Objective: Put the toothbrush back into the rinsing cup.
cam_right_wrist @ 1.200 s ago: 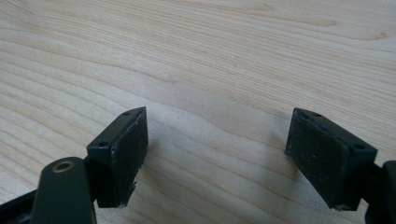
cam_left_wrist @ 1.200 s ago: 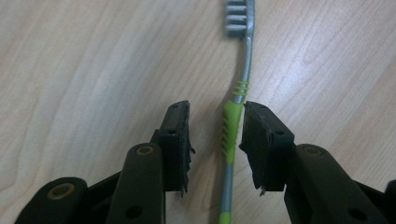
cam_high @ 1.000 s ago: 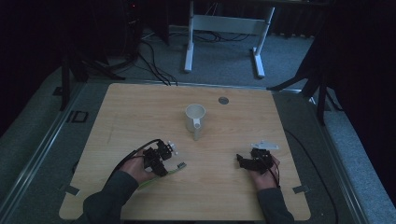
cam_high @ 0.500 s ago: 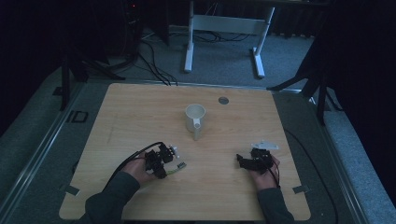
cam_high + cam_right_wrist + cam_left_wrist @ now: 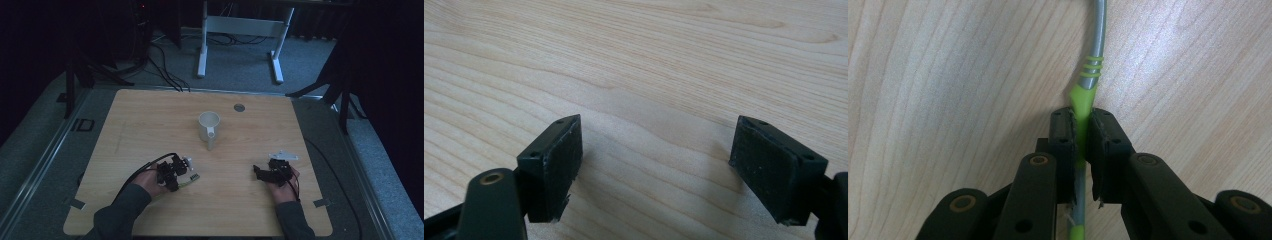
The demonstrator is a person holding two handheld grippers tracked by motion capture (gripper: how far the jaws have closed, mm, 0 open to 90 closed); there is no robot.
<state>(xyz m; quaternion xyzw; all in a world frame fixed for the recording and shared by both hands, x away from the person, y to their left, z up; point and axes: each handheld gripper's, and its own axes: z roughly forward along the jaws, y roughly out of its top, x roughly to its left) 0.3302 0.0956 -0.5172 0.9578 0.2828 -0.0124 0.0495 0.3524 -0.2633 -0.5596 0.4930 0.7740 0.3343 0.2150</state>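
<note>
A slim utensil handle, grey with a lime-green end, lies flat on the wooden table. My left gripper has just been closing on it, and its pads now press on the green part from both sides. From above, the left gripper sits at the front left with the handle poking out to its right. My right gripper stands open over bare wood, nothing between its pads; from above, the right gripper is at the front right, pointing left.
A white mug stands near the table's middle, its handle turned toward me. A small dark round disc lies behind it. Metal frame legs and cables rest on the floor beyond the far edge.
The left gripper's jaws have come together onto the green handle, and the left hand has edged slightly right. The right hand and the mug have stayed put.
</note>
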